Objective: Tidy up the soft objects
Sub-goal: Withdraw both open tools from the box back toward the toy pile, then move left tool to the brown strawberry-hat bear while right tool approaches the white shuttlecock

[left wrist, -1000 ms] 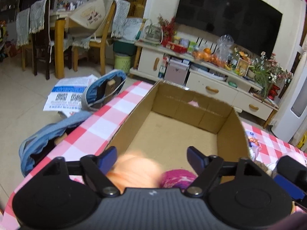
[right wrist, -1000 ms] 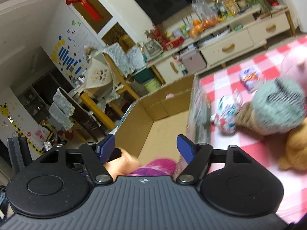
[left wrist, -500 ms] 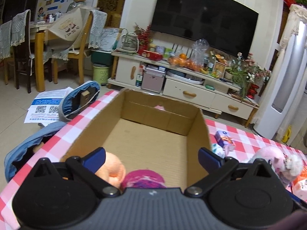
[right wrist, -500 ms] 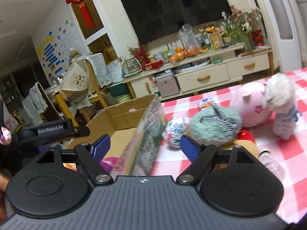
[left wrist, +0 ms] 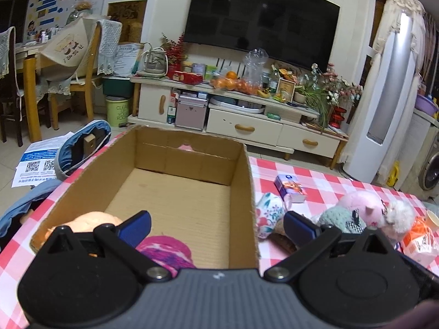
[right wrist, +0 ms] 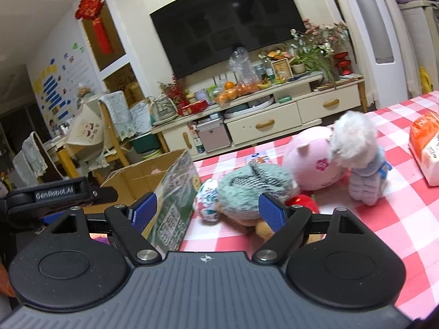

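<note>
Now I am holding both the left gripper (left wrist: 216, 223) and right gripper (right wrist: 207, 209) wide and empty, jaws just opened; the pink-purple toy (left wrist: 164, 252) is lying released in the cardboard box (left wrist: 244, 192).

Box at left of frame, toys at right
2 toys (left wrist: 164, 249) lie in the box (left wrist: 241, 192) lower left; pig (right wrist: 312, 159) behind hat (right wrist: 255, 189), table (right wrist: 397, 219).

The left gripper's side arm (right wrist: 61, 195) is showing the raised lettering "GenRobot.AI". The green waste bin (left wrist: 117, 111) on the floor is bearing pale lettering beginning "CLEA"; the remaining lines are not legible. The floor leaflet (left wrist: 37, 166) is displaying two QR codes; its text is unreadable.
</note>
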Demonstrator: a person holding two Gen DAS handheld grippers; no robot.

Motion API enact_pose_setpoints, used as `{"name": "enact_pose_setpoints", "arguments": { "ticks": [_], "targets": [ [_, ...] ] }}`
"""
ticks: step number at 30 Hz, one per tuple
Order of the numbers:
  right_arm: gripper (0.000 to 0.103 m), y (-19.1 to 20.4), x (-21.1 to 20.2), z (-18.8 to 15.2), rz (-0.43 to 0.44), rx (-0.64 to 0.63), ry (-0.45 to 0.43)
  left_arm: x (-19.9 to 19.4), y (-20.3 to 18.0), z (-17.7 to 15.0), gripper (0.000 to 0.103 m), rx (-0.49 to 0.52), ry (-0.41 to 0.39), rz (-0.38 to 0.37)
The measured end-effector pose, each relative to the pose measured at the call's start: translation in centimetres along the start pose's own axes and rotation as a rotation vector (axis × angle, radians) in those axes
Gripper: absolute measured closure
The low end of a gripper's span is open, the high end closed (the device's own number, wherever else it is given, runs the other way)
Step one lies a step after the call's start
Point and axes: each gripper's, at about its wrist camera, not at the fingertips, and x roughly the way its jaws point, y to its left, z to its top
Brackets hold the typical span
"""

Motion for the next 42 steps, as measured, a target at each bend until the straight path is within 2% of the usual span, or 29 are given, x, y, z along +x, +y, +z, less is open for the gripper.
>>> {"name": "enact_pose_setpoints", "arguments": {
  "ticks": [11,20,30,31,34,38,42],
  "targets": [
    [0.000,-1.9,-0.6,0.1,-0.045,0.038,-0.042,0.6,-2.7,-0.6,0.001,0.051,0.015,-0.023],
    [0.000,-2.0,-0.5,-0.3,-0.083,0.055,-0.064,0.9,-5.0,-1.4,0.001,0.101,0.035,-0.057],
    [0.000,-2.8,-0.7,-0.5,-0.156,0.106,-0.088,1.2,-7.7,-3.0,0.001,0.175,0.078,-0.101],
    [0.000,-2.9,-0.7,-0.5,-0.165,0.109,-0.088,1.1,-7.9,-3.1,0.001,0.186,0.073,-0.084],
    [0.000,-3.1,-0.5,-0.8,-0.188,0.115,-0.076,1.2,-8.6,-3.4,0.001,0.218,0.068,-0.052],
    [0.000,-3.1,0.0,-1.2,-0.188,0.131,-0.030,1.0,-8.3,-3.3,0.001,0.175,0.055,-0.049],
    [0.000,-2.1,0.8,-2.1,-0.174,0.082,0.053,0.7,-8.5,-2.9,0.001,0.161,0.023,-0.046]
  ]
}}
